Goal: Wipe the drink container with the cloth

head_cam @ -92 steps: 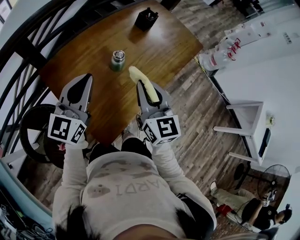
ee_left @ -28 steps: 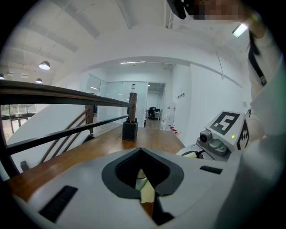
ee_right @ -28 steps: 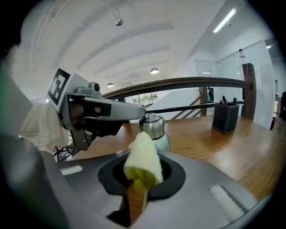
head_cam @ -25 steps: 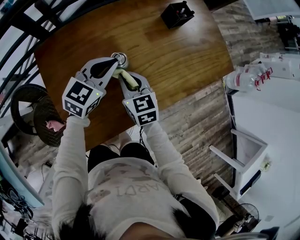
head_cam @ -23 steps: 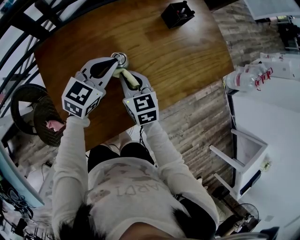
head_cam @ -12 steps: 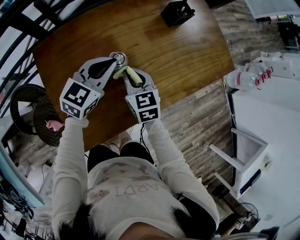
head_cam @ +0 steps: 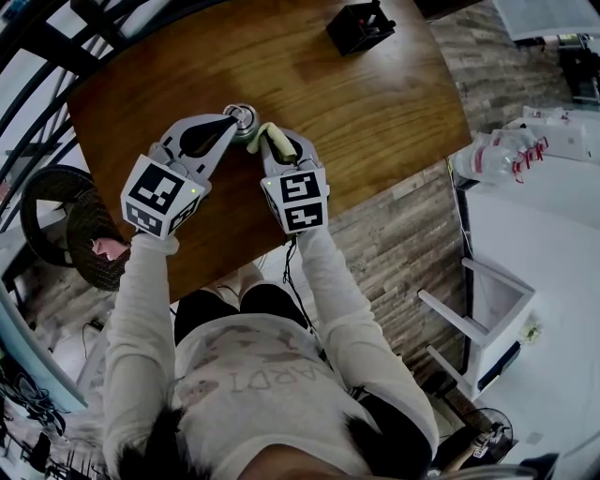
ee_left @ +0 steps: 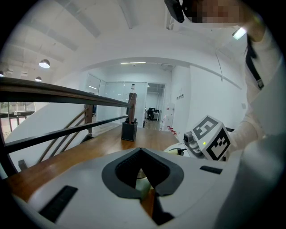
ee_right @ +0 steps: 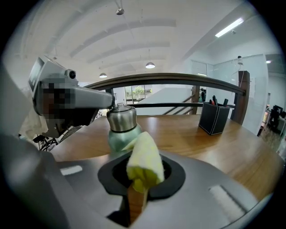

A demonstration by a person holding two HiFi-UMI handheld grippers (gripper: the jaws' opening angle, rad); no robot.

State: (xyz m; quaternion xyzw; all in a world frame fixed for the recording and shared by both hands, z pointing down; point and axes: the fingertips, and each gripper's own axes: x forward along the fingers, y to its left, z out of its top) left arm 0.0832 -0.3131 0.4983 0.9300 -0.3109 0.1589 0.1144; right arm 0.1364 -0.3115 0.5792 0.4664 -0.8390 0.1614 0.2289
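Where the right gripper (head_cam: 278, 148) stands: at the flask's right side, with its jaws clamped on the cloth and its marker cube toward the person.
Cloth (ee_right: 143, 163): yellow and soft, folded to a blunt wedge. It juts past the jaw tips, and its end touches the flask's shoulder.
Left gripper (head_cam: 228, 120): jaws together with nothing held between them. The tips press against the flask's cap from the left.
Flask (ee_right: 119, 130): upright on the bench between the two grippers. It has a squat pale green body and a brushed steel cap with a small knob.
Change from half a second ago: the right gripper has swung from below the flask up to its right side, carrying the cloth along. The left gripper and the flask have kept their places.
Bench (head_cam: 366, 122): warm brown wood, smooth, with long grain.
Pen holder (head_cam: 360, 26): black, square and matte, at the far end, well apart from the flask.
Railing (ee_right: 178, 80): a dark rounded rail along the bench's far side.
Floor (head_cam: 394, 234): greyish planks.
Plastic bottles (head_cam: 495, 150): clear with red labels, at the edge of a white surface to the right.
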